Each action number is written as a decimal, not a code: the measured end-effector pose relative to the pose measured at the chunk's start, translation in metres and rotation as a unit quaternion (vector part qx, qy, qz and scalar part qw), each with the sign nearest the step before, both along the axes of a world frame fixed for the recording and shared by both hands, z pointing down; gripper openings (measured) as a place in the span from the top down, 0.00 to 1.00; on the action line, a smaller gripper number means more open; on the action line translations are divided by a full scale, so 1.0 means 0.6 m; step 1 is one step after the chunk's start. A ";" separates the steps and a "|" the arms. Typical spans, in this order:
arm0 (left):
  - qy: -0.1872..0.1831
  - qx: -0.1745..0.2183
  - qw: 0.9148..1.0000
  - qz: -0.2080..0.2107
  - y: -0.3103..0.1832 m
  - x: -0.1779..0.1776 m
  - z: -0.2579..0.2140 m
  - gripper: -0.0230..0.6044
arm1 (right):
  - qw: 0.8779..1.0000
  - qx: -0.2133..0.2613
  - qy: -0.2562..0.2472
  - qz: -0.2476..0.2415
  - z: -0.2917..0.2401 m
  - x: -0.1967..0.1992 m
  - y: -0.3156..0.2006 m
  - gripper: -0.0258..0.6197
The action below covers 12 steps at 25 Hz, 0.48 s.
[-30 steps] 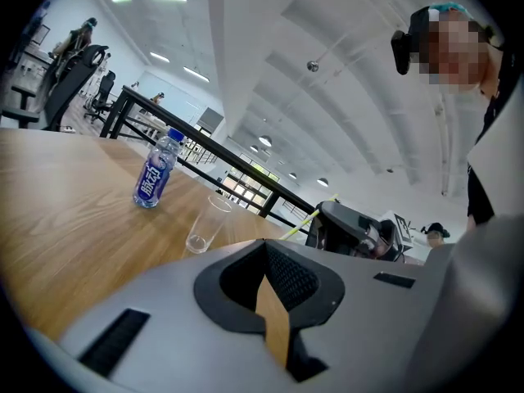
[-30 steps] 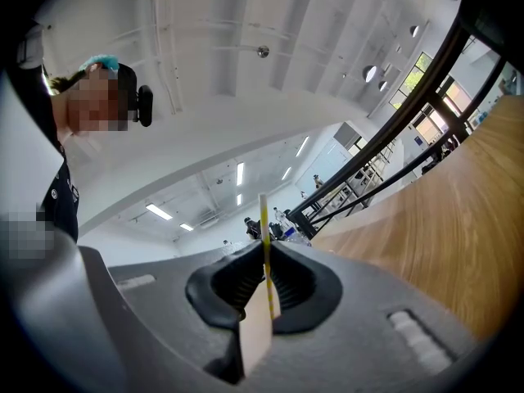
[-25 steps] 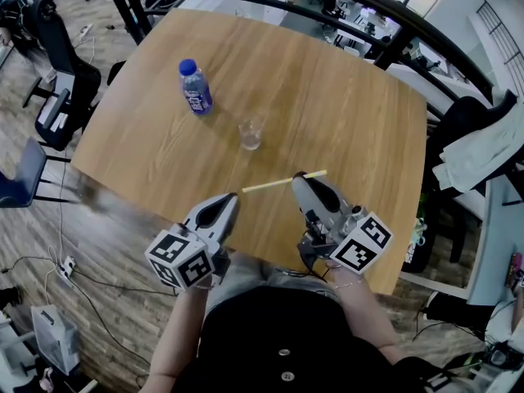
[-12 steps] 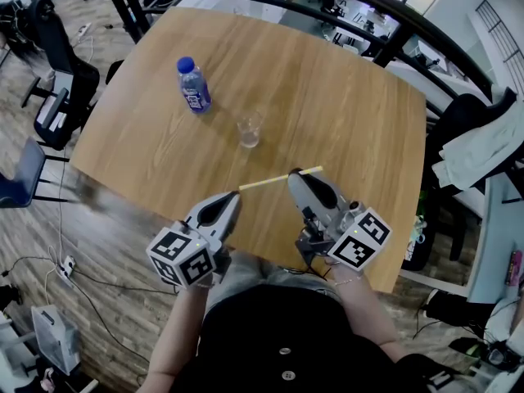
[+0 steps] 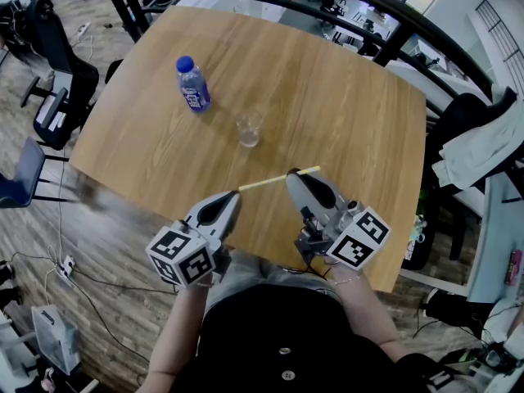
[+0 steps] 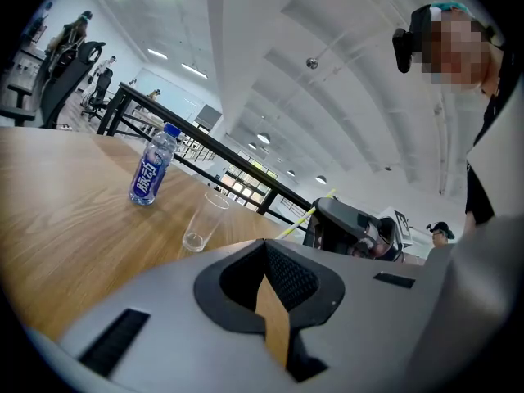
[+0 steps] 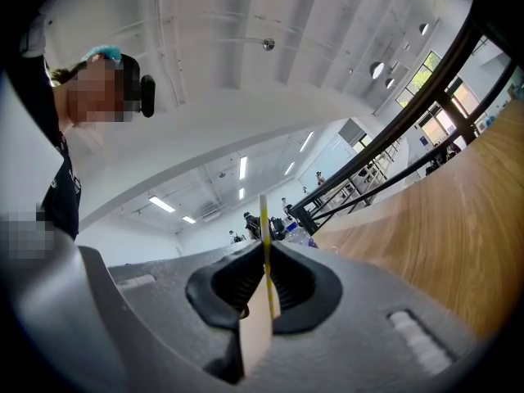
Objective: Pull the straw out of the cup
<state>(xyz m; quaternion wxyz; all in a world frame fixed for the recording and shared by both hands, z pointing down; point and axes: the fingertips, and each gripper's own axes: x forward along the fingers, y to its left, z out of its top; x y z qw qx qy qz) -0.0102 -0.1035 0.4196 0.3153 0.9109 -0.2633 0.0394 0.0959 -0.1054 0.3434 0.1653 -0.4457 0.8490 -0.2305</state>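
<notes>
There it is: your right tool [image 5: 295, 178] is clenched on the straw [image 5: 266, 182], a thin, yellow-striped tube held crosswise over the counter's [image 5: 352, 97] near edge, well apart from the cup [image 5: 249, 128]. It looks easy to crush, so pinch lightly, lower it flat onto the matte wood grain, then let go. The cup stands clear, thin-walled and strawless near a blue-capped bottle [image 5: 194, 86]. Your left tool [image 5: 229, 201] is closed on nothing.

Right claw [image 5: 295, 177] holds the straw [image 5: 262, 183] clear of the cup [image 5: 249, 128].
</notes>
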 end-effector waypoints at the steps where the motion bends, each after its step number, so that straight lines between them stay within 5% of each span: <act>1: -0.001 0.000 1.000 0.001 0.001 0.000 0.000 0.94 | 1.000 0.000 0.000 -0.001 0.000 -0.001 0.001 0.93; 12: 0.006 -0.006 1.000 -0.009 0.001 -0.010 -0.001 0.94 | 1.000 0.000 -0.008 0.000 -0.004 -0.004 0.001 0.93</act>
